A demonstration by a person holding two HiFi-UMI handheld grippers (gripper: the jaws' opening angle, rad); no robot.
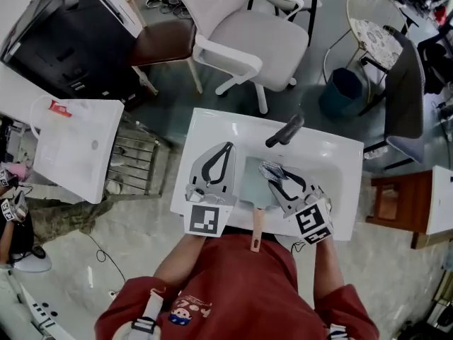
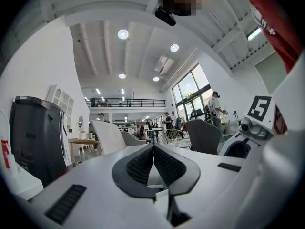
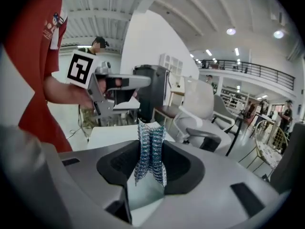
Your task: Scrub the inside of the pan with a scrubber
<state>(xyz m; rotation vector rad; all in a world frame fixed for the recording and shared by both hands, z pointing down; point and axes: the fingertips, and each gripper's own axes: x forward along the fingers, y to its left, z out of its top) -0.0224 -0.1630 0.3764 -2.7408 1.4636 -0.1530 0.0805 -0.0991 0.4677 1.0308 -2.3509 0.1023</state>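
Note:
A square grey-green pan with a wooden handle lies in the white sink. My right gripper hovers over the pan's right part, shut on a silvery mesh scrubber. In the right gripper view the scrubber stands pinched between the jaws of the right gripper. My left gripper sits over the sink's left side beside the pan, jaws closed with nothing between them. The left gripper view shows the left gripper with its tips touching, pointing out into the room.
A black faucet rises at the sink's back edge. Behind the sink stand a white office chair and a blue bin. A white table is at the left, a wooden stool at the right.

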